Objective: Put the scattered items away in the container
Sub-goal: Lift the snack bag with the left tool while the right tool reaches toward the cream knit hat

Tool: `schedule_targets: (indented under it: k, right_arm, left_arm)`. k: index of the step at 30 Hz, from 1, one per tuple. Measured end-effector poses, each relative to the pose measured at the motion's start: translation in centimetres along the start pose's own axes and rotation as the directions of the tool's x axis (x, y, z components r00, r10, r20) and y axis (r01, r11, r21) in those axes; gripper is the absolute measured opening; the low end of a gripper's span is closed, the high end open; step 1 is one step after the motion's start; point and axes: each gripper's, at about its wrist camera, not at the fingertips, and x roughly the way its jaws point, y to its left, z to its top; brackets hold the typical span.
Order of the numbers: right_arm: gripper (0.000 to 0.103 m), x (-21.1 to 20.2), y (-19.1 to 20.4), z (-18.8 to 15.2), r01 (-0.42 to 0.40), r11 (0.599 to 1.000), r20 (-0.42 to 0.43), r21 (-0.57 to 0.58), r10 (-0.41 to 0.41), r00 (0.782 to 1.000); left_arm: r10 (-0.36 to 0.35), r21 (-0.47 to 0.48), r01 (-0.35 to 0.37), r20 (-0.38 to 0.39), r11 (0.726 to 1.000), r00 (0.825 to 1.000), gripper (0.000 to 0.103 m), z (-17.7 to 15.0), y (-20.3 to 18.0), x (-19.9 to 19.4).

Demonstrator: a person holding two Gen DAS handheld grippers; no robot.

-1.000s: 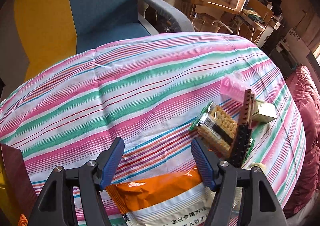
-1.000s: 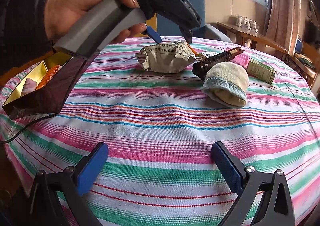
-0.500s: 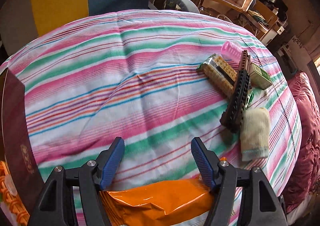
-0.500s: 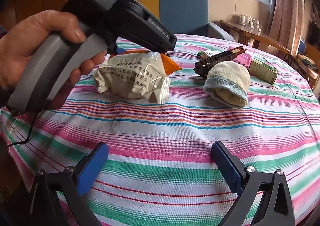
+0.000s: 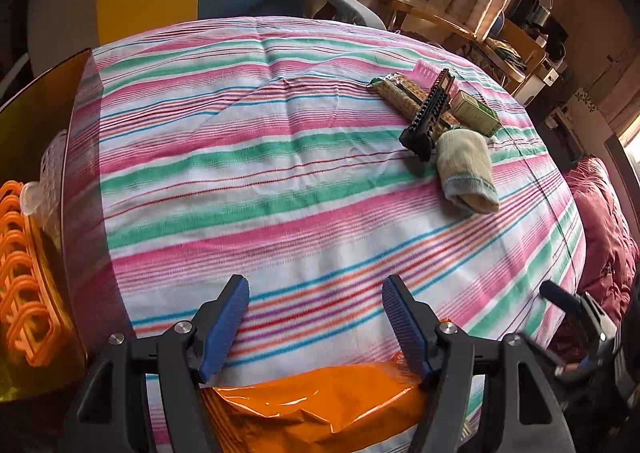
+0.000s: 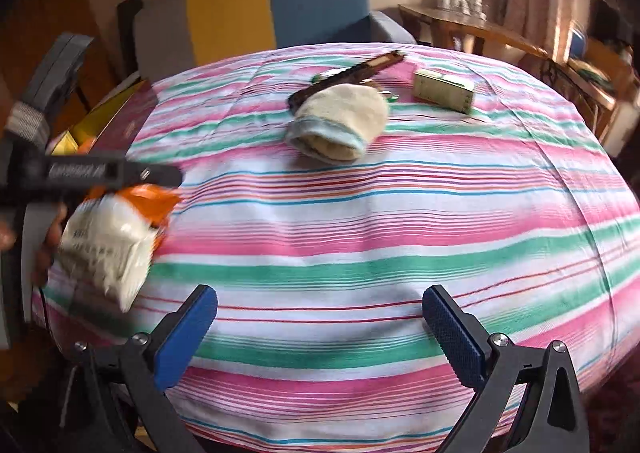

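step: left claw (image 5: 316, 317) pinching orange snack bag (image 5: 316, 401), carrying it to container (image 5: 80, 213) at table's left edge; lower bag fully past wall before letting go | right claw (image 6: 320, 333) spread, nothing held | left view: container's orange contents | right view: bag's white face (image 6: 108, 249), hanging free

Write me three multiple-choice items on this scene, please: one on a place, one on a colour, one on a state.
1. The sock lies: A in the box; B on the tablecloth beside the comb; C in a gripper.
2. The pads are: A red; B blue; C yellow.
3. The right gripper is: A open, empty; B shut on the sock; C shut on the bag.
B: the sock rests on cloth by the comb's end. B: both pads show blue. A: its fingers stand apart over bare cloth.
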Motion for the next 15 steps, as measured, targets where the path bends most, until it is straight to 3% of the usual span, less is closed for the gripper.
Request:
schedule_targets:
  k: [3,6,15]
  right_arm:
    - [0.103,-0.5,-2.2,1.7,-0.017,0.992,0.028,0.124,0.014,1.000]
    - [0.103,0.1,-2.6,3.7,-0.014,0.985,0.047,0.174,0.006,0.999]
    - [0.103,6.0,-0.8,10.1,0.023,0.984,0.015,0.174,-0.026,1.000]
  left_arm:
    - [-0.006,0.005,0.006,0.025,1.000,1.000,0.072,-1.3,0.3,-0.9]
    - [-0.009,0.020,0.008,0.052,1.000,0.999,0.072,-2.1,0.6,-1.9]
    - [-0.006,0.026,0.004,0.070,1.000,0.998,0.072,-2.6,1.5,-2.1]
